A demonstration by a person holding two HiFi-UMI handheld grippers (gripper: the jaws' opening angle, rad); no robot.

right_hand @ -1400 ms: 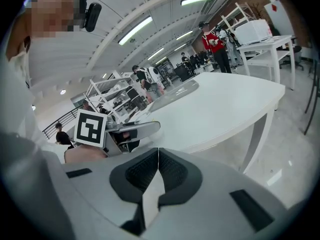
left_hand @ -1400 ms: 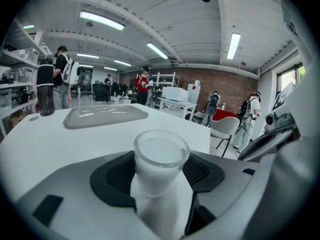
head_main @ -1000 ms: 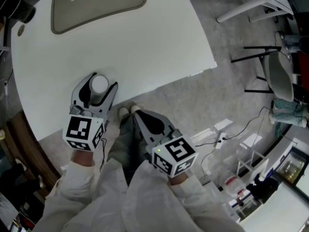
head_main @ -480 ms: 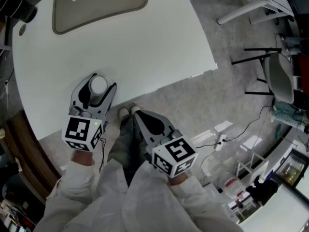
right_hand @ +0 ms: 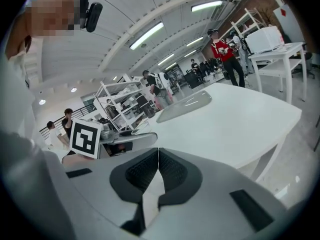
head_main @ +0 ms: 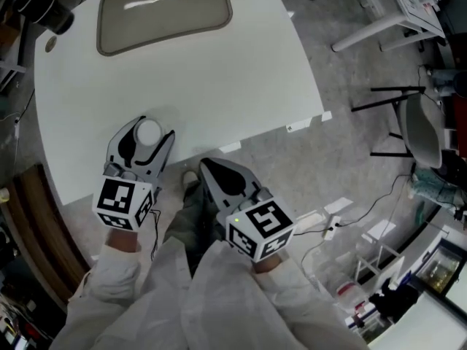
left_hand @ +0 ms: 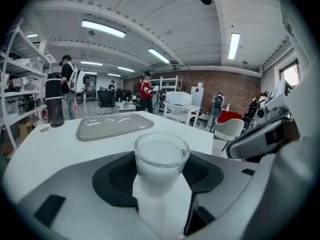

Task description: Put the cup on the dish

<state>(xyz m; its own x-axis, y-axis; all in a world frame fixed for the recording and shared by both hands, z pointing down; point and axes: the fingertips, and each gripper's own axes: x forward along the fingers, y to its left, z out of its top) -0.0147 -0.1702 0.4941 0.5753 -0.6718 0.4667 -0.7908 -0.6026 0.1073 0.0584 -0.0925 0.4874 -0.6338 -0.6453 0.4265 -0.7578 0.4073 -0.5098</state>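
A small frosted white cup [head_main: 149, 132] [left_hand: 161, 160] stands upright between the jaws of my left gripper [head_main: 147, 133] [left_hand: 161, 174], which is shut on it near the white table's [head_main: 219, 79] front edge. The dish, a flat grey-beige tray [head_main: 164, 12] [left_hand: 117, 126] [right_hand: 184, 106], lies at the table's far side, well beyond the cup. My right gripper [head_main: 219, 173] [right_hand: 158, 166] is shut with nothing in it, held off the table's front edge above the floor, to the right of the left gripper.
A dark bottle [head_main: 44, 7] [left_hand: 54, 100] stands at the table's far left corner. Chairs and table legs [head_main: 408, 108] stand on the floor at right. People and shelving fill the background in both gripper views.
The head view has shifted a little, so the table and tray sit slightly lower and to the right. My right gripper has edged toward the table's edge. The left gripper still holds the cup.
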